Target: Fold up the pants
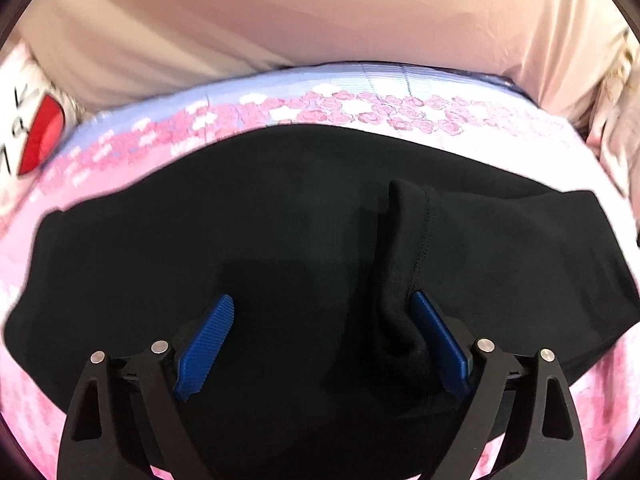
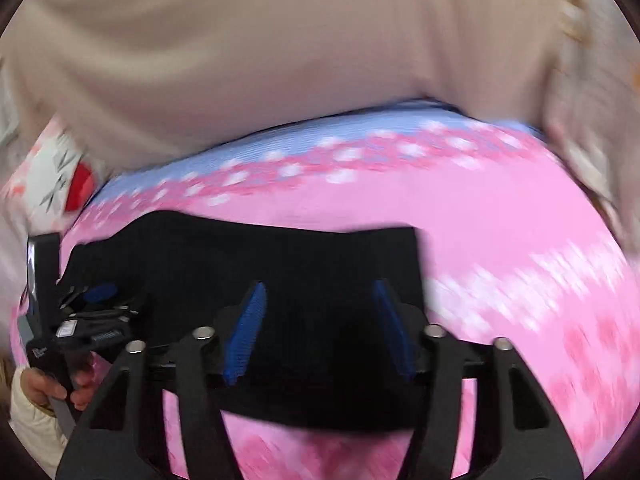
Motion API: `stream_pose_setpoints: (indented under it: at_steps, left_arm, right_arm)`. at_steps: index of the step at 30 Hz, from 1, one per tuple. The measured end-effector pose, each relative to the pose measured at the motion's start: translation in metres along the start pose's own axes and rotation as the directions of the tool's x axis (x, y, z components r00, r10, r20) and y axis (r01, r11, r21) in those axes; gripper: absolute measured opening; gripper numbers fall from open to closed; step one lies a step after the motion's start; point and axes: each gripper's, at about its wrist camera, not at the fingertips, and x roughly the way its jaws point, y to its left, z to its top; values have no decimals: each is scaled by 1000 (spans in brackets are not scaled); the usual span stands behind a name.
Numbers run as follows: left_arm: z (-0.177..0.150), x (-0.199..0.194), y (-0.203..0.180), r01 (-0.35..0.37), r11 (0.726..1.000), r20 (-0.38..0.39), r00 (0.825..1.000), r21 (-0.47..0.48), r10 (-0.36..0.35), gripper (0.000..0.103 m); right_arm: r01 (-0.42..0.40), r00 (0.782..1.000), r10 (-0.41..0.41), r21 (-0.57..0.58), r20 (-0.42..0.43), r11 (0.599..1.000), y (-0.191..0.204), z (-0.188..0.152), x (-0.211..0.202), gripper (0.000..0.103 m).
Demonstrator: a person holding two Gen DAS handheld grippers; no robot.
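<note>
Left wrist view is sharp: black pants (image 1: pixel 280 240) lie spread on the pink flowered bedspread (image 1: pixel 400 116), w/ a raised ridge of cloth (image 1: pixel 404 240) running up the middle-right, stitched seam visible on it; a beige sheet (image 1: pixel 280 20) lies beyond the pants and a red-and-white cushion (image 1: pixel 36 132) sits at far left of them. Right wrist view is motion-blurred but shows what the left can't: the other tool, gripped by a hand (image 2: pixel 44 388) in a cream sleeve (image 2: pixel 32 428), at the pants' left end, plus the pants' straight right edge w/ bare pink spread beyond. Both tools tilt steeply down at the pants. Left gripper (image 1: pixel 322 308) has jaws spread wide; the ridge of cloth stands btwn them, touching the right blue pad (image 1: pixel 436 332), the left pad (image 1: pixel 208 340) clear of it, so nothing pinched. Right gripper (image 2: pixel 320 300) hangs over the pants' right part, jaws about half apart, blue pads (image 2: pixel 248 328) w/ flat black cloth seen btwn them; can't tell if they touch it, no fold caught.
</note>
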Motion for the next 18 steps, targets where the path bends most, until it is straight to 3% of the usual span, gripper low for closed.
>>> stream_pose_setpoints:
  at_steps: [2, 3, 4, 7, 10, 12, 14, 16, 18]
  left_arm:
    - [0, -2, -5, -46, 998, 21, 999, 40, 45, 95]
    - [-2, -3, -7, -63, 997, 29, 998, 54, 61, 97]
    - [-2, -4, -4, -63, 996, 31, 998, 56, 62, 98]
    - [-6, -21, 12, -42, 998, 44, 998, 40, 40, 97]
    - [-6, -33, 29, -52, 999, 71, 996, 2, 52, 97]
    - [-5, -34, 43, -61, 998, 55, 997, -31, 63, 95]
    - [-6, -33, 55, -58, 996, 33, 998, -68, 60, 95]
    - [-11, -36, 74, -47, 992, 15, 999, -113, 49, 95]
    - [-20, -43, 102, -52, 983, 12, 998, -178, 55, 95]
  right_arm:
    - [3, 998, -7, -78, -62, 997, 13, 3, 33, 47]
    - [88, 990, -102, -128, -103, 988, 12, -1, 56, 46]
    - [119, 984, -136, -141, -113, 983, 8, -4, 68, 46]
    - [46, 995, -50, -48, -82, 998, 11, 5, 49, 48]
    - [-26, 999, 18, -160, -51, 987, 58, 14, 43, 48]
    - [-41, 996, 22, -227, -85, 973, 81, 12, 64, 46]
    - [-14, 988, -30, -284, -150, 959, 99, 5, 106, 49]
    - [40, 991, -79, -311, -112, 950, 110, 9, 107, 49]
    - [14, 994, -42, -264, -100, 964, 114, 16, 94, 49]
